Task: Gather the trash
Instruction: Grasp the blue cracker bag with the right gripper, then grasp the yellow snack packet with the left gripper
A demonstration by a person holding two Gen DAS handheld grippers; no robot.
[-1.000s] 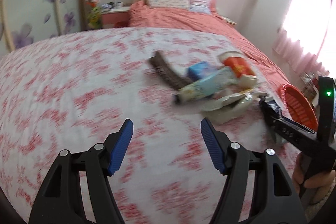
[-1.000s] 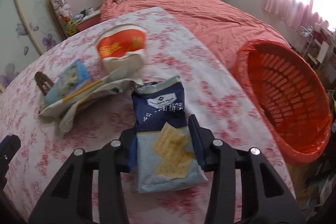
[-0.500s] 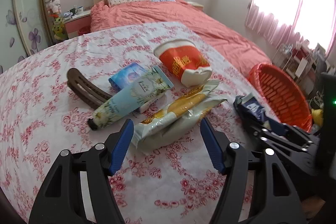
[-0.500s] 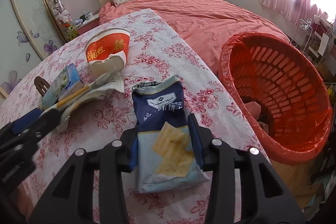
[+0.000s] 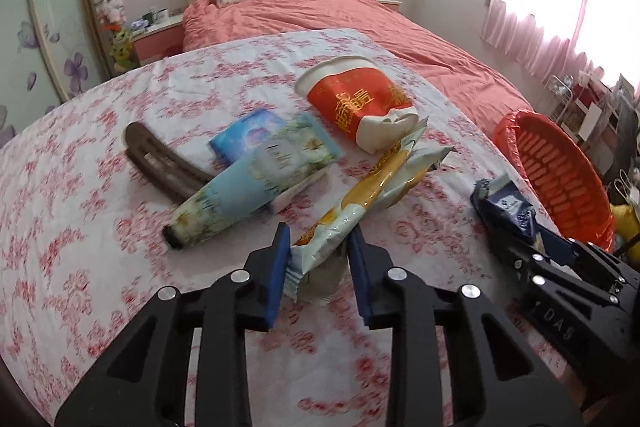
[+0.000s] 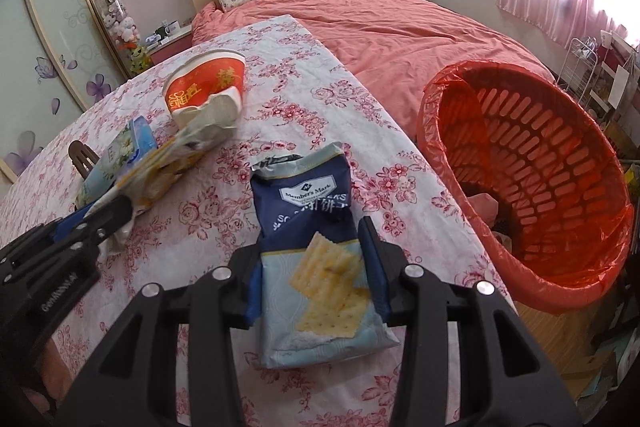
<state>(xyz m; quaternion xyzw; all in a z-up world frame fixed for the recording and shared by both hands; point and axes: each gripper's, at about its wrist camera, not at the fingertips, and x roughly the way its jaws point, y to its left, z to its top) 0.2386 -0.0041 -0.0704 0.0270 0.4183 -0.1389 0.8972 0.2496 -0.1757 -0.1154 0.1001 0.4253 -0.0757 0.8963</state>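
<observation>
left wrist view: one left gripper [image 5: 318, 251] at the bottom centre, its blue pads drawn close on either side of the near end of one pale wrapper [image 5: 374, 183] with a yellow stripe, which runs up and right across the middle of the frame; the pads look to be touching it. around it on the flowered cloth [image 5: 80, 219] lie one crushed red and white cup [image 5: 356, 107] on its side at upper centre, one floral tube [image 5: 256, 183] with its dark cap toward the lower left, one blue box [image 5: 248, 139] partly under the tube, and one brown comb [image 5: 160, 163] to the left. at right, the right gripper [image 5: 516, 223] holds one dark blue bag [image 5: 506, 203]. one orange basket [image 5: 560, 179] with a red liner sits at the right edge

right wrist view: the right gripper [image 6: 314, 267] at bottom centre is closed narrowly on the bag [image 6: 312, 239], one finger on each side; the bag is navy above, pale blue below, with crackers printed on it and its torn top pointing up the frame. the basket [image 6: 532, 279], slotted and tilted toward the camera, fills the right side, with a little rubbish at its bottom. at left, the left gripper [image 6: 116, 213] has the wrapper [image 6: 160, 175]; the cup [image 6: 208, 91], tube [image 6: 110, 163] and comb [image 6: 80, 155] lie above and behind it
</observation>
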